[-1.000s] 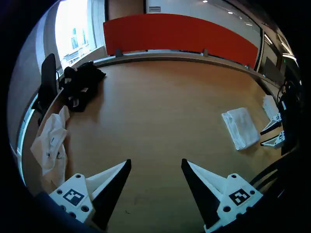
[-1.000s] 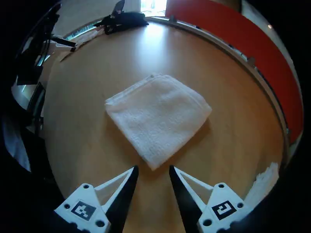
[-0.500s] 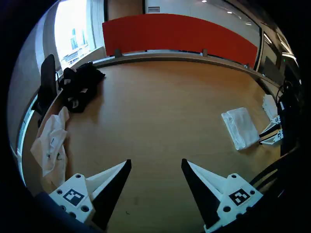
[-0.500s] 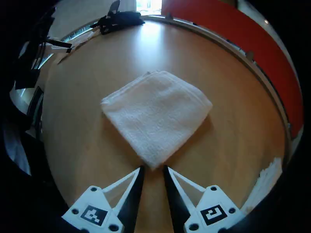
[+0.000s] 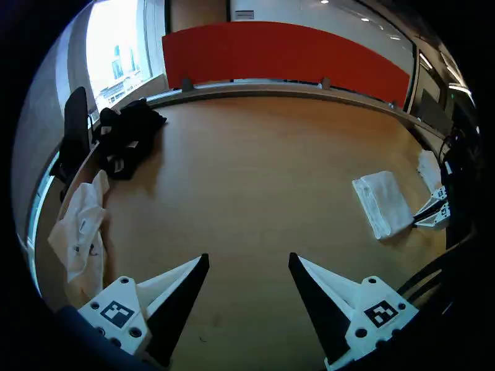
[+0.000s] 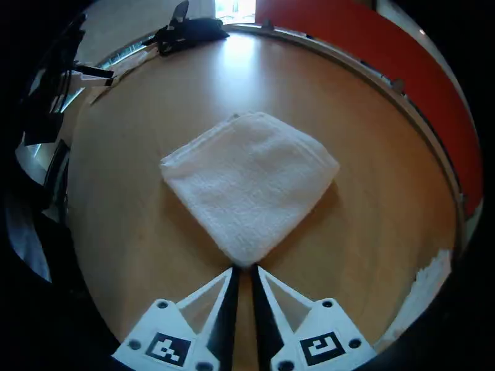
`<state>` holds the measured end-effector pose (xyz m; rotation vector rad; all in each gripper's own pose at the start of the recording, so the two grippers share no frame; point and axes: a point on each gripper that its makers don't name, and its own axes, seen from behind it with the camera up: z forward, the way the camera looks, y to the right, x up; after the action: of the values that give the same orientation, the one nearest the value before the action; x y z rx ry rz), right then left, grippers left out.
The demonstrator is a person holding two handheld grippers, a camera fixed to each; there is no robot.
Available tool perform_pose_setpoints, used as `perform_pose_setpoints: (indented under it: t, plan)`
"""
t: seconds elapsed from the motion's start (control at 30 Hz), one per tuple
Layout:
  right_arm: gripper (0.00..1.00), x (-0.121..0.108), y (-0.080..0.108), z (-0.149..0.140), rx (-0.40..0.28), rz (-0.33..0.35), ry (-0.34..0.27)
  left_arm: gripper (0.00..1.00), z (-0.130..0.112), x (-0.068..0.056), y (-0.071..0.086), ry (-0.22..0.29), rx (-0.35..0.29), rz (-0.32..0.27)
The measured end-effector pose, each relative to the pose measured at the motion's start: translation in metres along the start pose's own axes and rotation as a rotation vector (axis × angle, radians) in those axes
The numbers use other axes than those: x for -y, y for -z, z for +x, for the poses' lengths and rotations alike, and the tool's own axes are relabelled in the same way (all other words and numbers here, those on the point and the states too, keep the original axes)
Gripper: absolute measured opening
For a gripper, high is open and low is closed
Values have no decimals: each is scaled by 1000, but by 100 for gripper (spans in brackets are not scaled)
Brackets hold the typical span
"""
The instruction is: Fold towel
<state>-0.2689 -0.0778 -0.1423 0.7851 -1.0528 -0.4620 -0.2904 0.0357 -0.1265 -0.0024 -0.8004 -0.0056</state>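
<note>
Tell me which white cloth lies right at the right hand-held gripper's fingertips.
The folded towel: its near corner meets the right hand-held gripper. The other white pile sits well off to the side, at the edge of the table.

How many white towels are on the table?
2: one folded white terry towel ahead of the right gripper; another white towel-like bundle at the edge of the wooden table, partly cut off. More may be hidden.
</note>
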Motion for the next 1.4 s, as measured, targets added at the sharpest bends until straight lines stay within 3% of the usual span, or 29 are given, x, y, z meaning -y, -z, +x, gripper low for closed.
perform_pose_setpoints:
  t: [0.2, 0.7, 1.0, 1.4]
  plan:
    - [4, 0, 0, 1, -4, -2, 2, 96, -1, 0, -1, 0, 1, 0]
    - [4, -6, 11, 18, -59, -26, 8, 96, -1, 3, -2, 1, 2, 7]
    - [4, -16, 36, 54, -122, -64, 49, 96, 5, -3, -5, 1, -13, -9]
    - [4, -31, 86, 127, -227, -124, 113, 96, 19, -9, -2, 3, -50, -26]
